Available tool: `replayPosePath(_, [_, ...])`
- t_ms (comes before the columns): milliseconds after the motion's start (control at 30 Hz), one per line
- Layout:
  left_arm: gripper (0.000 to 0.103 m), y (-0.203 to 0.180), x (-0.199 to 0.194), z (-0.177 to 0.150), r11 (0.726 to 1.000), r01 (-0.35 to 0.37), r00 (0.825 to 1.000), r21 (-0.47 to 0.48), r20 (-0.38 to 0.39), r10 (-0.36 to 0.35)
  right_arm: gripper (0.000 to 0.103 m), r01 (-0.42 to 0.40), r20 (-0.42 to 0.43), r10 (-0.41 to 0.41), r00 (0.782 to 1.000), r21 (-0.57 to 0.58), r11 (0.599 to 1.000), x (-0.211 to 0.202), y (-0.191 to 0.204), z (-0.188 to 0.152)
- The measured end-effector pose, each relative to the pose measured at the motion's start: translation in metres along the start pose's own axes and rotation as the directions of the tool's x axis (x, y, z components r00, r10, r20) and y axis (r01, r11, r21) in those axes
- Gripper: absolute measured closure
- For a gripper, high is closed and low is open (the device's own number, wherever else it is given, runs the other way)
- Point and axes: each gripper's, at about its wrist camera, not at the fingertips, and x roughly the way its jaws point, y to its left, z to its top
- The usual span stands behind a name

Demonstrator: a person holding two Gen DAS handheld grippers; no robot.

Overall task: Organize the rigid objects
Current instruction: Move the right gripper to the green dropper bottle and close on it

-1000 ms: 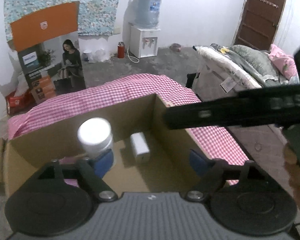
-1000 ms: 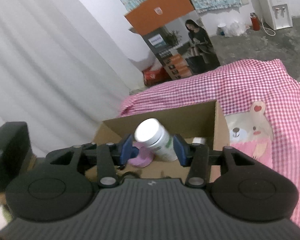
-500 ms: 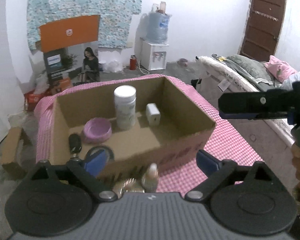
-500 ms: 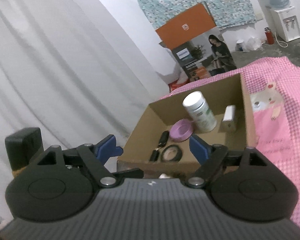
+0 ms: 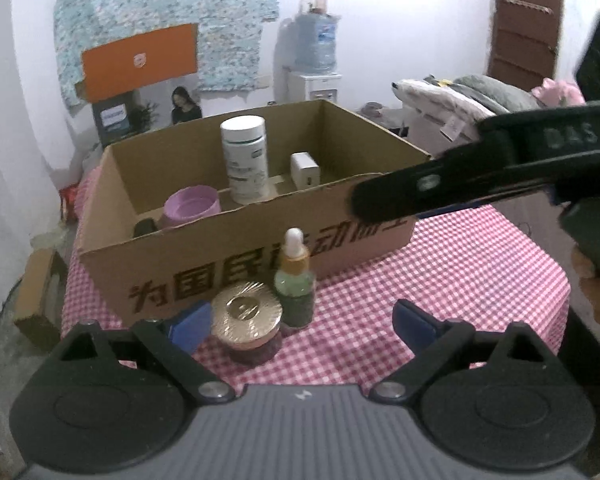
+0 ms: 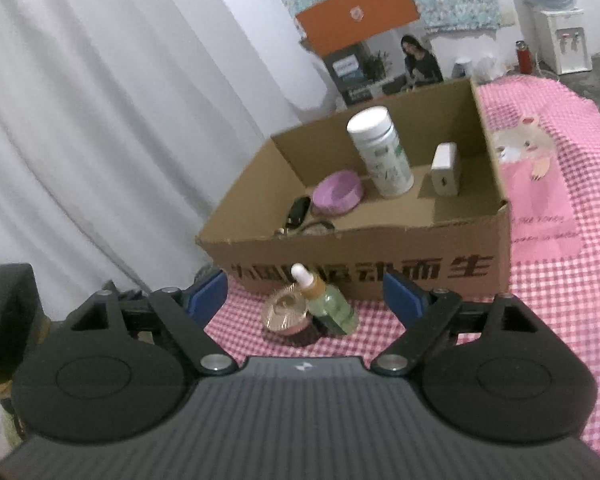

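A cardboard box [image 5: 220,264] [image 6: 420,240] stands on the checked cloth. Inside it are an upright white bottle [image 5: 246,160] [image 6: 382,152], a white adapter [image 5: 305,170] [image 6: 444,170], a purple bowl [image 5: 192,208] [image 6: 338,192] and a black key fob [image 6: 298,212]. Before the box's front wall stand a green dropper bottle [image 5: 294,280] [image 6: 330,304] and a gold-lidded jar [image 5: 246,320] [image 6: 286,312]. My left gripper [image 5: 302,326] is open just short of the jar and dropper. My right gripper [image 6: 305,296] is opening, its pads touching nothing, with the dropper and jar just beyond them.
A pink checked cloth [image 5: 460,272] covers the table, with a cartoon patch [image 6: 536,184] right of the box. A white curtain [image 6: 100,120] hangs at the left. A black bar of the right tool [image 5: 480,172] crosses the left wrist view over the box's right corner. A bed [image 5: 480,96] lies beyond.
The right gripper let go of the white bottle, which now stands in the box, and its jaws spread wide. Both grippers drew back from over the box to its front side.
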Motion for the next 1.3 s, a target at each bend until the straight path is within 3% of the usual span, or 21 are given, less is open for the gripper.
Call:
replayPosePath(100, [0.009,-0.008,0.012,0.000,0.999,-0.020,0.999,0.038,0.025,0.019,0.018,-0.004,-0.016,0.003,1.000,-0.025,1.000,0.016,0.004,0.002])
replayPosePath(267, [0.029,-0.013,0.030,0.006,0.996,-0.040,0.998,0.074,0.050,0.036,0.022,-0.019,-0.027,0.017,0.999,-0.057,0.998,0.038,0.007,0.008])
replayPosePath(633, [0.057,-0.005,0.060,0.011,0.999,0.000,1.000,0.042,0.023,-0.001,0.065,-0.034,-0.085,0.030,0.996,-0.047,0.998,0.075,-0.003,0.015])
replayPosePath(767, [0.058,-0.002,0.063,0.010,1.000,0.009,1.000,0.020,0.028,-0.009,0.079,-0.043,-0.105,0.039,0.994,-0.038,0.998,0.081,-0.007,0.015])
replayPosePath(967, [0.058,-0.003,0.061,0.006,0.998,0.058,0.997,-0.004,0.043,-0.058,0.080,-0.037,-0.107,0.031,0.994,-0.055,0.998,0.074,-0.009,0.014])
replayPosePath(1300, [0.057,-0.010,0.068,-0.005,0.998,0.066,0.998,-0.011,0.000,-0.066,0.080,-0.021,-0.120,0.015,0.993,-0.056,0.998,0.066,-0.010,0.012])
